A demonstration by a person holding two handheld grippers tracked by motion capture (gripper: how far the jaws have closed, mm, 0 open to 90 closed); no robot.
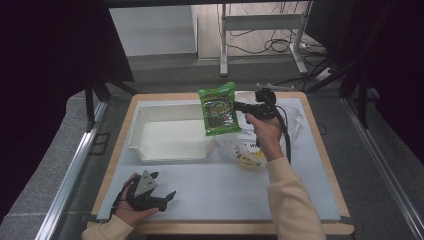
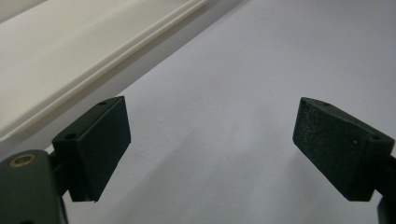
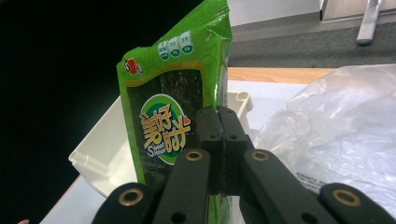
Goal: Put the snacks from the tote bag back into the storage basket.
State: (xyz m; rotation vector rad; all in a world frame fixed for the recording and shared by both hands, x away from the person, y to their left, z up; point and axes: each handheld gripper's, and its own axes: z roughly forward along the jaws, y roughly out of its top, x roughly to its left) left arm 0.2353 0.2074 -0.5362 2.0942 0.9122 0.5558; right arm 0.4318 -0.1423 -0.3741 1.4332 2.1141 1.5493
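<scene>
A green snack packet (image 1: pixel 218 109) hangs in the air over the right end of the white tray (image 1: pixel 150 116), with my right gripper (image 1: pixel 239 106) shut on its right edge. In the right gripper view the jaws are pressed together on the packet (image 3: pixel 163 121), whose front shows a dark window and a round logo. My left gripper (image 1: pixel 161 192) rests low near the table's front left edge. Its jaws stand wide apart, and its fingers (image 2: pixel 95 144) hold nothing above the white mat (image 2: pixel 224 116).
A crumpled clear plastic bag (image 1: pixel 245 150) with something yellow inside lies right of the tray, under my right hand; it shows as clear plastic (image 3: pixel 336 130) in the right gripper view. The tray rim (image 2: pixel 93 60) runs just beyond my left gripper. Wooden table edges border the mat.
</scene>
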